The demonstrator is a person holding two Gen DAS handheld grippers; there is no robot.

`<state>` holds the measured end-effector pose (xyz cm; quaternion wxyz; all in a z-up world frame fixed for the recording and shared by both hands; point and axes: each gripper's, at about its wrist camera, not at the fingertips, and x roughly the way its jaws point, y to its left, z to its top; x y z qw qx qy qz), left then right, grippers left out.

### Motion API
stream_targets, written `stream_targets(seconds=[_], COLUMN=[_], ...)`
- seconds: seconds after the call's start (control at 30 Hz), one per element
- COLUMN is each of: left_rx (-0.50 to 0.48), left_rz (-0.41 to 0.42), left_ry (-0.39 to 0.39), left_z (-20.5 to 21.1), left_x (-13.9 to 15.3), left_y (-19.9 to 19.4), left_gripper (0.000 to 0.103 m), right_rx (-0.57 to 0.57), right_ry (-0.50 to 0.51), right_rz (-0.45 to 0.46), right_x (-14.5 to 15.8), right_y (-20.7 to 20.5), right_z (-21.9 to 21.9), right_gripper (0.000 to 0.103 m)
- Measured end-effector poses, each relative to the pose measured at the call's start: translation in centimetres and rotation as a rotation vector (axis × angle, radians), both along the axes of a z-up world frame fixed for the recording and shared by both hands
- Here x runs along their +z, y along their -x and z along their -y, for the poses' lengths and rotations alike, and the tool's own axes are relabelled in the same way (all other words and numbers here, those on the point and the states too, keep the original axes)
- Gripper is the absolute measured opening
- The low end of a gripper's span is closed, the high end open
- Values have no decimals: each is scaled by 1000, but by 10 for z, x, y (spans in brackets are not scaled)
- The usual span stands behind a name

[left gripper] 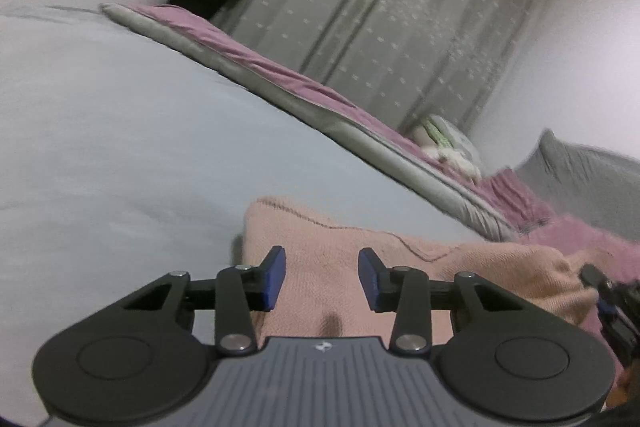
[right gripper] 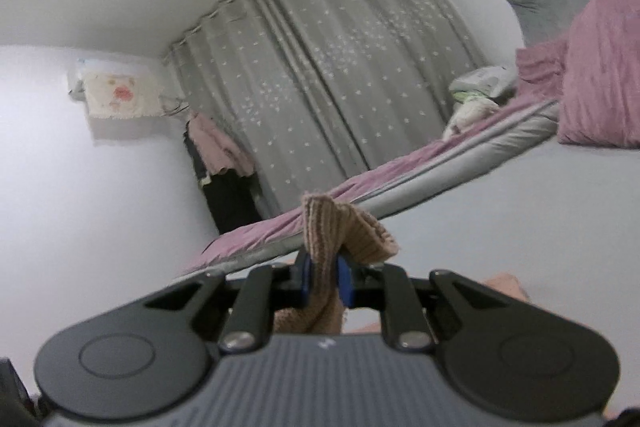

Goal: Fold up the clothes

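- Left gripper [left gripper: 322, 277] is hovering with its blue pads [left gripper: 275, 277] spread wide apart, nothing between them, so it's let go.
- Right under and ahead of it is the sweater [left gripper: 352, 267], a peachy-pink knit lying on the pale sheet [left gripper: 120, 131]. Its near-left corner sits just past the left pad, and there's a dark stitched line running across the knit.
- The sweater stretches off toward the right edge of the left view, where a bit of the other gripper's black frame pokes in.
- Right gripper [right gripper: 326, 281] is clamped tight on a ribbed bit of the sweater [right gripper: 340, 227]; the knit bunches up above the pads and hangs down below them too. Looks like a cuff or hem, can't really tell which.
- That pinched bit is lifted off the sheet [right gripper: 500, 227], with more of the pink knit showing lower down behind the gripper.
- Background stuff: a mauve blanket [left gripper: 256, 55] on a grey pad along the far edge of the bed, a grey curtain [right gripper: 320, 67] with small white specks, clothes [right gripper: 218, 147] hanging in the corner, and a mauve pillow [right gripper: 600, 67] at the right.
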<state>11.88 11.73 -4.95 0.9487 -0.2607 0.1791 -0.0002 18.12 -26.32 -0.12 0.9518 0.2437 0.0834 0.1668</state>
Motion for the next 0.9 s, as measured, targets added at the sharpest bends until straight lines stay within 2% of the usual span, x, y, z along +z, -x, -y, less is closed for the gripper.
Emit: stream_targets(seconds=[0.1, 0.2, 0.3, 0.43, 0.5, 0.6, 0.67, 0.7, 0.77, 0.8, 0.9], left_rx=[-37, -26, 1, 32, 49, 60, 59, 60, 74, 87, 113], left_rz=[-33, -84, -150, -211, -229, -236, -223, -211, -174, -153, -83], left_ry=[-54, -150, -239, -284, -298, -291, -279, -269, -251, -250, -270], left_z=[12, 24, 33, 38, 39, 35, 32, 29, 26, 25, 27], left_x=[-2, -4, -6, -12, -13, -14, -11, -9, -4, -1, 7], left_y=[-6, -13, -21, -28, -29, -28, -25, -24, -17, -14, -5], left_gripper=[39, 39, 36, 29, 19, 17, 17, 17, 18, 19, 21], right_rx=[-42, -62, -83, -76, -73, -74, -83, -96, -129, -140, -162], right_ry=[-5, 10, 99, 174, 188, 224, 255, 273, 295, 299, 337], right_rz=[-56, -131, -252, -419, -431, -425, -422, -416, -380, -349, -248], right_x=[-10, -22, -35, -54, -58, -56, -52, -49, -41, -38, -25], right_y=[-9, -20, -32, -49, -49, -46, -44, -42, -33, -27, -13], right_z=[13, 23, 19, 7, 4, -2, -7, -10, -14, -15, -24], right_gripper=[14, 14, 14, 14, 14, 15, 20, 29, 72, 77, 76])
